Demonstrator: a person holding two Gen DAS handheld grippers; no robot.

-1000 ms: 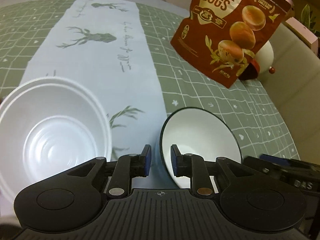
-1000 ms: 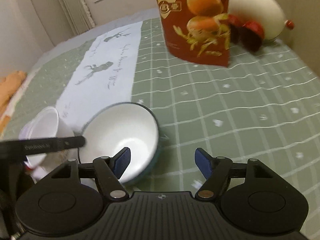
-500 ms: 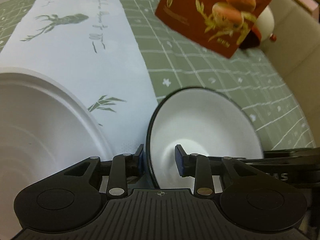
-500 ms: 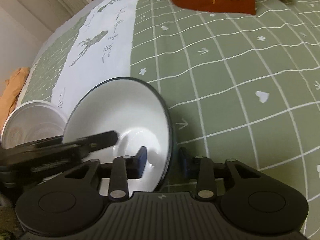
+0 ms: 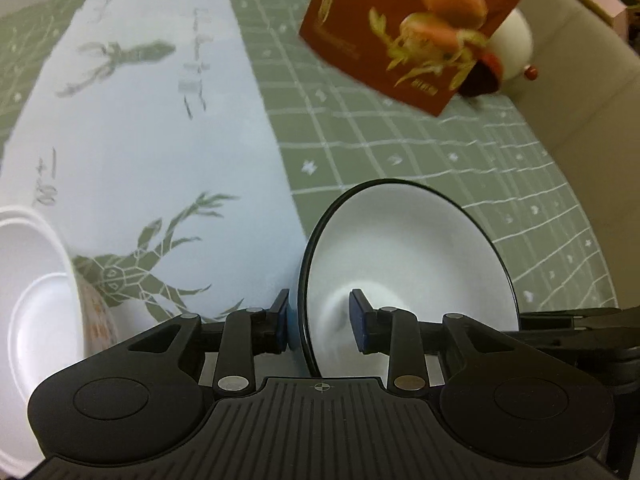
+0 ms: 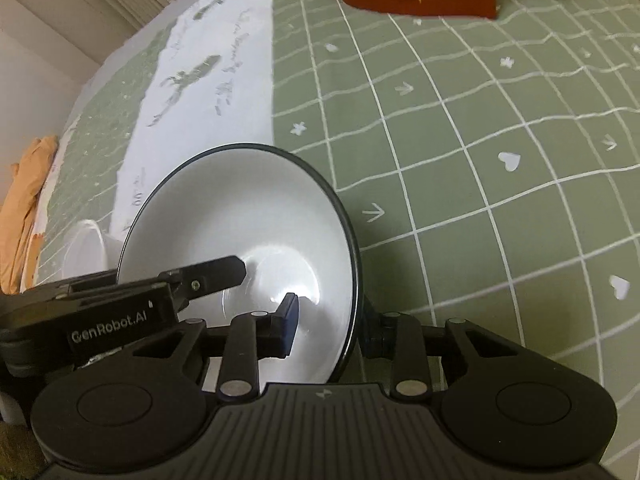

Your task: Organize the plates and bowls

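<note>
We hold the white enamel bowl with the thin dark rim [image 5: 412,264] between our two grippers, raised just above the green checked tablecloth [image 6: 460,128] near its white deer-printed centre strip [image 5: 152,128]. Our left gripper [image 5: 320,324] straddles the bowl's left wall, one blue pad outside and one inside, and the gap looks narrow enough that we judge it clenched on the rim. Our right gripper [image 6: 328,328] does the same on the bowl's right wall, one finger inside the basin and the other tucked behind the rim, also grasping it. To the near left sits a stack of white disposable plastic bowls [image 5: 36,312], well within reach, and we take that to be the likely place for nesting or lining up. Far off stand a red snack pouch printed with eggs [image 5: 416,28] and a white rounded ornament [image 5: 516,44], both well apart from our work. The bowl looks stiff and fairly light, but its glossy glazed surface should be slippery and liable to chip if knocked, so we think the best hold is low on the wall just under the rim, on opposite sides, keeping it level and setting it down gently.
</note>
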